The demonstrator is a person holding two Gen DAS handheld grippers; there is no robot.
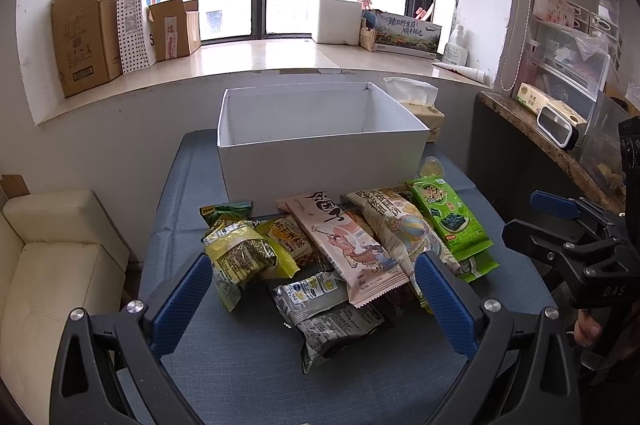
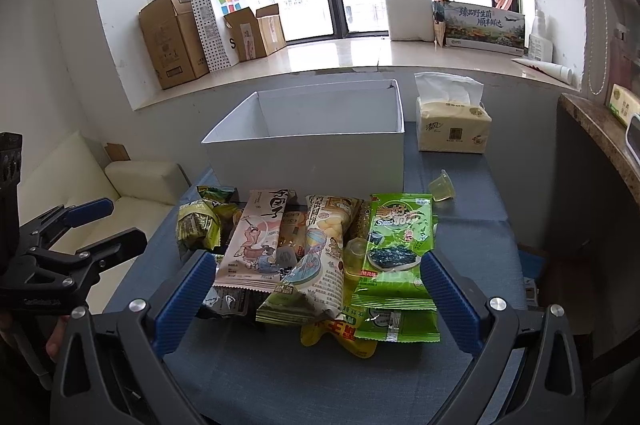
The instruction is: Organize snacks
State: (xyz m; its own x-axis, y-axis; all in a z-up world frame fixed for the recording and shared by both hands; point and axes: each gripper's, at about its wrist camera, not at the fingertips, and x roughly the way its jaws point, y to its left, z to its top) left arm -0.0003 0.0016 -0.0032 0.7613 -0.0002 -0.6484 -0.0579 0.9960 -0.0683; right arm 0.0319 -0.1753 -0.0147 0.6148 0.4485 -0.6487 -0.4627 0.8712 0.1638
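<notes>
Blue-padded fingers of the left gripper (image 1: 314,289) and right gripper (image 2: 316,289) are spread wide, holding nothing, low in each frame over the snack pile (image 1: 340,245). Lower packets are half buried. A white box (image 1: 320,145) stands mid-frame behind them on the counter (image 1: 240,365); a tissue pack (image 2: 452,129) sits right of it.

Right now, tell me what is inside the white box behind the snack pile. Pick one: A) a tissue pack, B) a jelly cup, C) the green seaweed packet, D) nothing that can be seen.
D: the visible inside of the white box shows only bare walls, while the green seaweed packet lies in front of it, and the tissue pack and a jelly cup sit to its right on the table.
</notes>
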